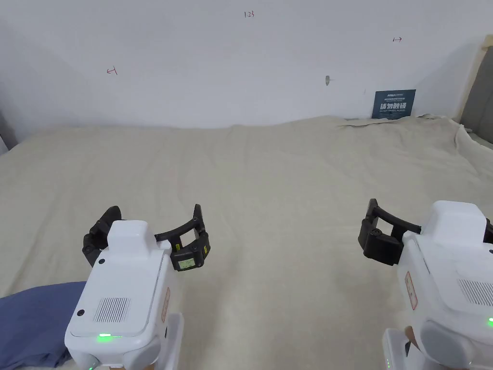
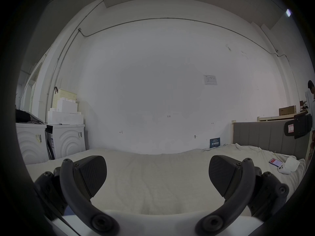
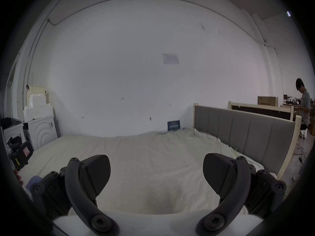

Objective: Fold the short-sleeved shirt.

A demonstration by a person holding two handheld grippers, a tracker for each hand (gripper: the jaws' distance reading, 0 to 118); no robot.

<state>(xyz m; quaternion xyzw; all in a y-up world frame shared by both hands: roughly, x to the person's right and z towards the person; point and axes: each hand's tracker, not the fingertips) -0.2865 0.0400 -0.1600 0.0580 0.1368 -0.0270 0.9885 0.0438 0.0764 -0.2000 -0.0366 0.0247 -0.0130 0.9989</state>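
A blue shirt (image 1: 33,323) lies bunched at the near left edge of the bed, partly hidden behind my left gripper's white body. In the right gripper view a bit of the blue shirt (image 3: 33,181) shows at the lower left. My left gripper (image 1: 154,224) hovers over the cream sheet just right of the shirt, jaws wide apart and empty. In its own view the left gripper (image 2: 157,175) frames bare sheet. My right gripper (image 1: 423,217) hangs over the right side of the bed, far from the shirt. Its own view has the right gripper (image 3: 156,173) open, with nothing between the jaws.
A cream sheet (image 1: 269,178) covers the bed, which meets a white wall at the back. A grey headboard (image 3: 242,134) bounds the right side. A phone and white items (image 2: 283,164) lie at the bed's right edge. White appliances (image 2: 51,141) stand left. A person (image 3: 304,101) stands far right.
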